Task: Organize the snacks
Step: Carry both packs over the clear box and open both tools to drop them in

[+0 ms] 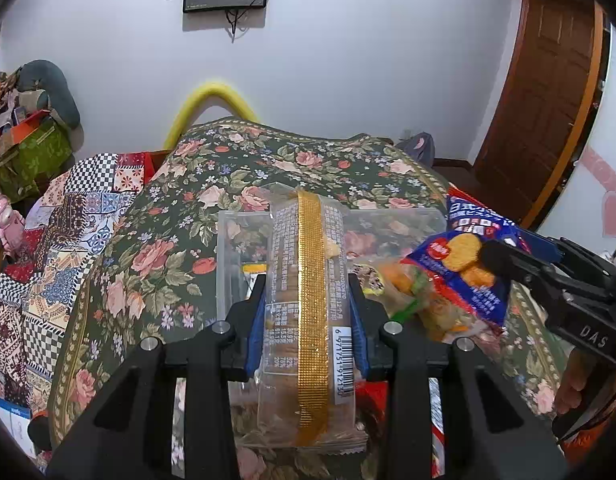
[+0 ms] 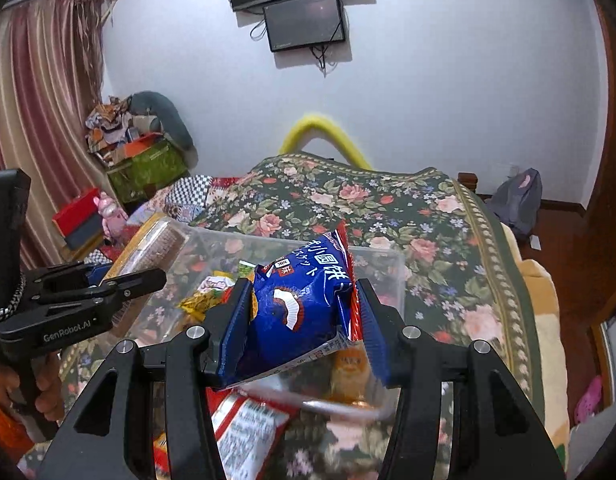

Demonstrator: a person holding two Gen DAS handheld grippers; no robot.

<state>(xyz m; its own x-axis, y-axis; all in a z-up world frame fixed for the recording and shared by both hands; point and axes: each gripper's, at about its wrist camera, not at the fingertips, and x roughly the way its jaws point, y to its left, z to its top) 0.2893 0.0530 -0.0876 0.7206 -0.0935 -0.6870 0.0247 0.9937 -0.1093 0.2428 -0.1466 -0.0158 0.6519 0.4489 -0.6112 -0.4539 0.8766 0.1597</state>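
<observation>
Bedroom, floral bedspread (image 1: 268, 168) on the bed, clear bin (image 2: 388, 276) sitting on it with a few snacks already inside.

Left claw (image 1: 308, 320) is clenched on a long biscuit sleeve (image 1: 304, 280) with a gold strip, held lengthwise out over the bin's near wall. Right claw (image 2: 308, 320) is clamped on a blue cracker bag (image 2: 296, 304), hanging above the bin's near side.

Risks as I read them:
- Both claws converge on the same bin. Right claw (image 1: 508, 260) sits just beside the sleeve in the left view, so a clash or a bag snagging on a finger is likely if both drop together.
- Blue bag is soft and pinched at mid-body. It could slip or land on the rim and tip out onto the bed.
- Sleeve looks about as long as the bin is wide. Released at an angle it may bridge the rim rather than settle inside.
- Bin rests on soft bedding, so a nudge could tilt it.
- Loose packs (image 2: 248, 432) lie outside the bin under the right claw and could get knocked.
</observation>
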